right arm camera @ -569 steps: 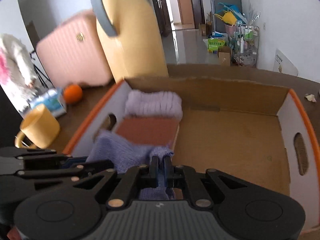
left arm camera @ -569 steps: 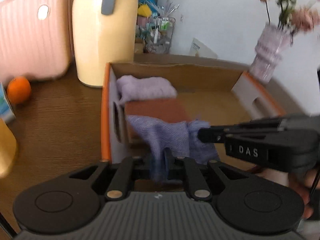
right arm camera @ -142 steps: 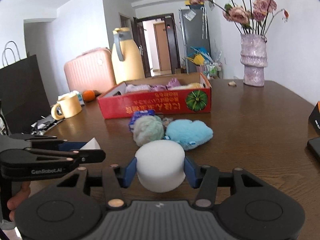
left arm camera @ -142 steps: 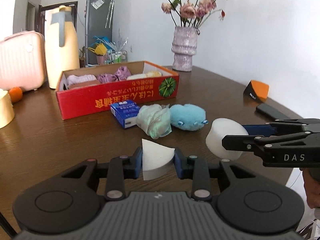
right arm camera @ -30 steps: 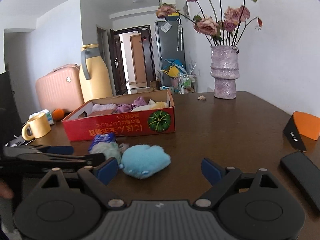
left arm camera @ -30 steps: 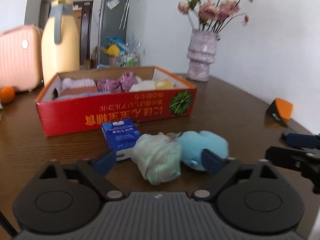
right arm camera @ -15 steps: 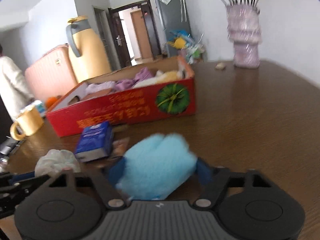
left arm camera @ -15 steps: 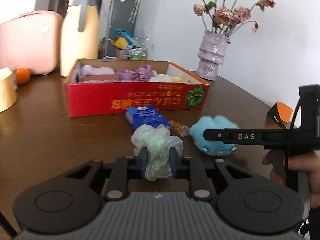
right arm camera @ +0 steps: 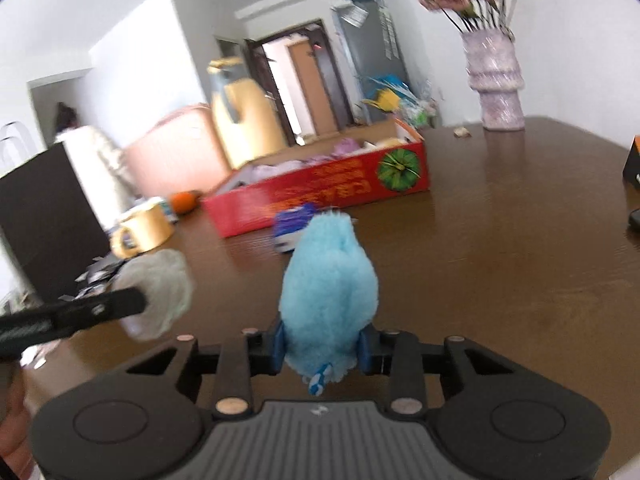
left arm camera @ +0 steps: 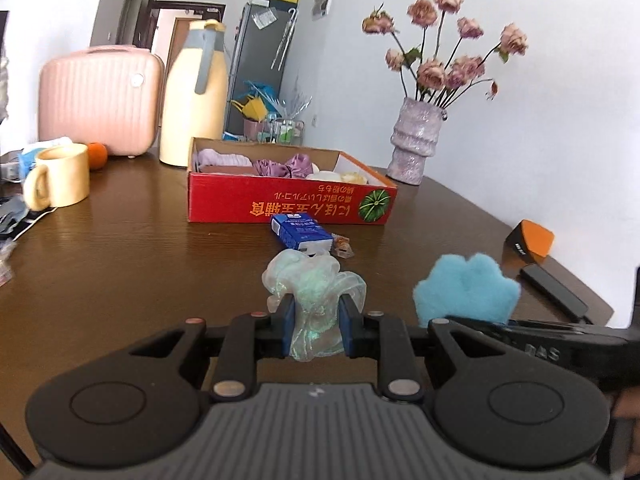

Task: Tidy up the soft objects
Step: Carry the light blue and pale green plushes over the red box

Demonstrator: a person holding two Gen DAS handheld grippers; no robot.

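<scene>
My left gripper (left arm camera: 316, 326) is shut on a pale green gauzy scrunchie (left arm camera: 314, 288), held just above the brown table. The same scrunchie (right arm camera: 158, 286) shows at the left of the right wrist view. My right gripper (right arm camera: 323, 346) is closing its jaws on a fluffy blue plush toy (right arm camera: 328, 292), and both pads press into it. That plush (left arm camera: 466, 286) appears at the right of the left wrist view, above the right gripper's finger. Behind stands the red cardboard box (left arm camera: 292, 204) with lilac cloths, purple scrunchies and pale sponges inside.
A blue tissue pack (left arm camera: 301, 231) and a small wrapper (left arm camera: 343, 245) lie in front of the box. A yellow mug (left arm camera: 60, 181), an orange (left arm camera: 97, 155), a cream thermos (left arm camera: 198, 96) and a pink case (left arm camera: 100, 100) stand at left. A flower vase (left arm camera: 414, 144), an orange-black block (left arm camera: 530, 238) and a dark flat device (left arm camera: 554, 290) are at right.
Both grippers went from wide open to closed on their objects: the left took the green scrunchie, the right the blue plush. Both objects have come up off the table and nearer.
</scene>
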